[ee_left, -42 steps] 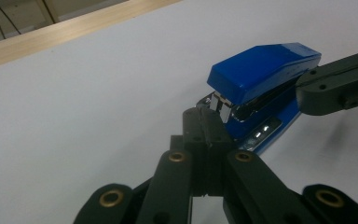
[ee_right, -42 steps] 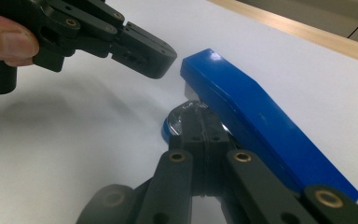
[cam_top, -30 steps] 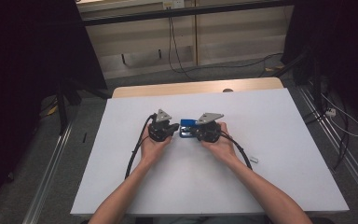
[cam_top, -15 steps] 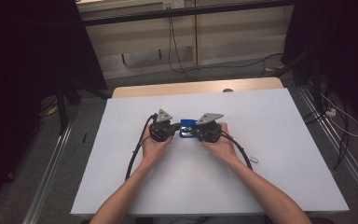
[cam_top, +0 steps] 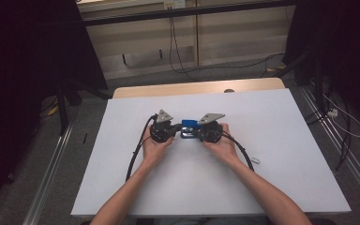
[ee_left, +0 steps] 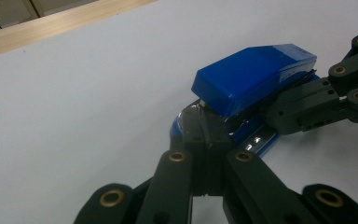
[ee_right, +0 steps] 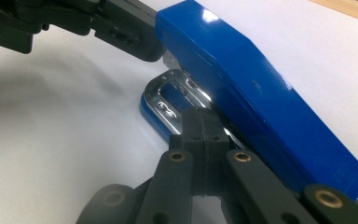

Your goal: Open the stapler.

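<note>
A blue stapler (cam_top: 189,125) with a chrome inner rail lies mid-table on the white surface. My left gripper (cam_top: 177,129) comes at it from the left and my right gripper (cam_top: 199,132) from the right, a hand on each. In the left gripper view my left gripper (ee_left: 206,128) has its jaws pressed together, tips against the stapler's (ee_left: 256,77) rounded front end, while the right gripper (ee_left: 307,105) pokes in under the blue top. In the right gripper view my right gripper (ee_right: 200,121) is shut, tips resting on the stapler's (ee_right: 256,93) chrome rail; the left gripper (ee_right: 130,32) touches the front.
The white table top (cam_top: 286,154) ends at a wooden strip (cam_top: 197,88) at the far side. A small white piece (cam_top: 256,160) lies right of the right forearm. Black cables (cam_top: 136,154) trail from both grippers. Metal rails (cam_top: 51,173) run along the floor on either side.
</note>
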A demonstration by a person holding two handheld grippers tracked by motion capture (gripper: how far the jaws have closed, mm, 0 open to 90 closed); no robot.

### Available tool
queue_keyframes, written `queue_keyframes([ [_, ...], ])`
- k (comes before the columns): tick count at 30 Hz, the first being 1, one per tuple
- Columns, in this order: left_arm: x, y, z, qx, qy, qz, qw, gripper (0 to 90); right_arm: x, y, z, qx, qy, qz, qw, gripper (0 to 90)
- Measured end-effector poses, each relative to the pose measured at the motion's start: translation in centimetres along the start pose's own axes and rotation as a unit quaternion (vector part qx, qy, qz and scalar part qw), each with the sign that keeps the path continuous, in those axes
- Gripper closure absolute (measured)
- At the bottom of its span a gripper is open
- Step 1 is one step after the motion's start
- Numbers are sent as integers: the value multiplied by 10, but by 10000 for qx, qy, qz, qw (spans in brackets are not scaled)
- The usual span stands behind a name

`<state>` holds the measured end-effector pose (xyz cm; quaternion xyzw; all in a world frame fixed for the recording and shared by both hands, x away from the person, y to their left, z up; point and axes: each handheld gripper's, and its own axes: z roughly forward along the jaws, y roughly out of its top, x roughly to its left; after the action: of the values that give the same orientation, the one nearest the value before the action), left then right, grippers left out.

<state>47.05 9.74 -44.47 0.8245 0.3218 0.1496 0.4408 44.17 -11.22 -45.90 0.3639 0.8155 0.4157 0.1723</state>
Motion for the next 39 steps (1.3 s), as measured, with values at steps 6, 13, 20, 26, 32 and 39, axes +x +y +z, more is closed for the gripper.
queue_keyframes([
  [6,0,1,-1,-34,5,-21,10000,900,0,-1,0,-24,11,23,10000,900],
  [13,0,2,-1,-104,-33,-87,9999,900,0,-1,0,-27,-5,15,10000,900],
  [20,1,3,-2,-180,-62,-89,9998,900,1,-1,0,-23,-55,4,10000,900],
  [26,-1,6,-5,-299,-73,-75,9995,900,2,0,0,-14,-60,-13,10000,900],
  [32,-1,7,-5,-350,-92,-102,9993,900,3,-1,0,-23,-110,-66,9999,900],
  [39,-1,11,-6,-418,-156,-132,9989,900,3,-1,0,-30,-104,-51,9999,900],
])
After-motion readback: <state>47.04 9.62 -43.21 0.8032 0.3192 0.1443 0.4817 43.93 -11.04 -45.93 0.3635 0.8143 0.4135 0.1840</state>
